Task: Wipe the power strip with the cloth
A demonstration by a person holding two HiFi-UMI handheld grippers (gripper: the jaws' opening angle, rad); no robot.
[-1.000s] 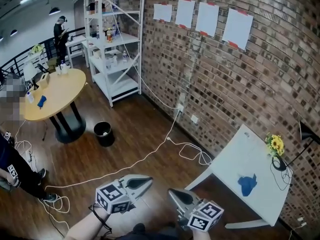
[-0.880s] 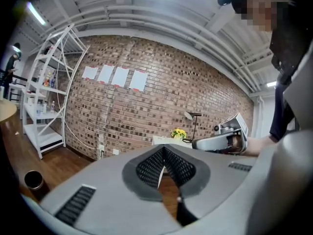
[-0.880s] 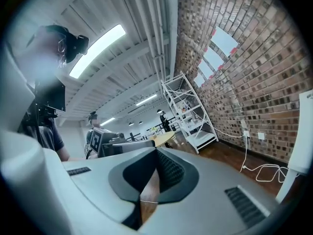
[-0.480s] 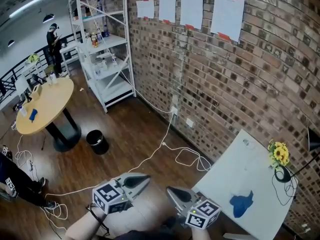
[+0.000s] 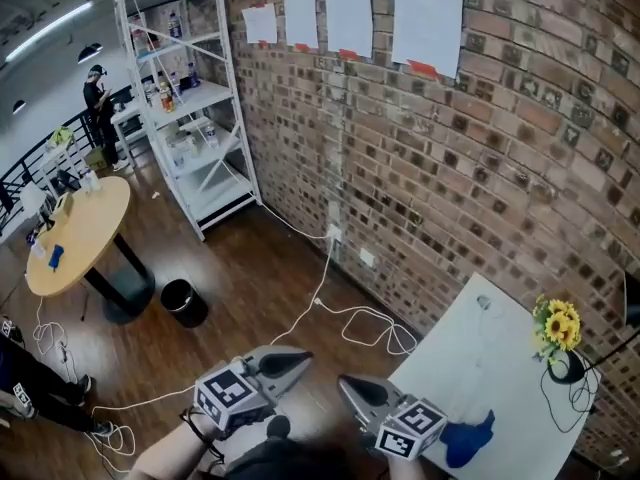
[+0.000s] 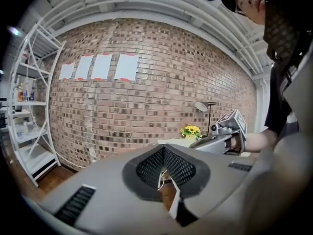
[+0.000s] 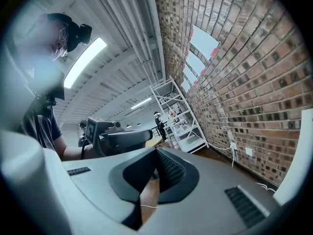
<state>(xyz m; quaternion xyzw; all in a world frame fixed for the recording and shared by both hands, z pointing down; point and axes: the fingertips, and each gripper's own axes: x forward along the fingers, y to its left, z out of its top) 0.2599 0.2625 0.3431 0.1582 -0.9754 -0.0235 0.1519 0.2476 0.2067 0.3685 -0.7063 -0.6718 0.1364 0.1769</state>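
Left gripper (image 5: 297, 361) and right gripper (image 5: 347, 382) sit side by side at the lower edge of the head view, above the dark wood floor (image 5: 250, 268), tips toward the brick wall (image 5: 480, 168). Each gripper view shows its jaws brought fully together with nothing between the ribbed pads; both are empty. The blue cloth (image 5: 468, 439) lies crumpled on the white table (image 5: 470, 348), near its front edge, just right of the right gripper's marker cube (image 5: 412, 430), untouched. Power strip: cannot pick it out in any view. A white cable (image 5: 322, 298) drops from a wall socket (image 5: 333, 235) and loops across the floor. Yellow flowers (image 5: 557, 324) stand at the table's far corner. Writing: four paper sheets (image 5: 428, 20) hang on the wall with red strips at their edges, print too small to read. The cubes show black-and-white squares only, no brand legible. A white shelf rack (image 5: 190, 118) stands left along the wall.
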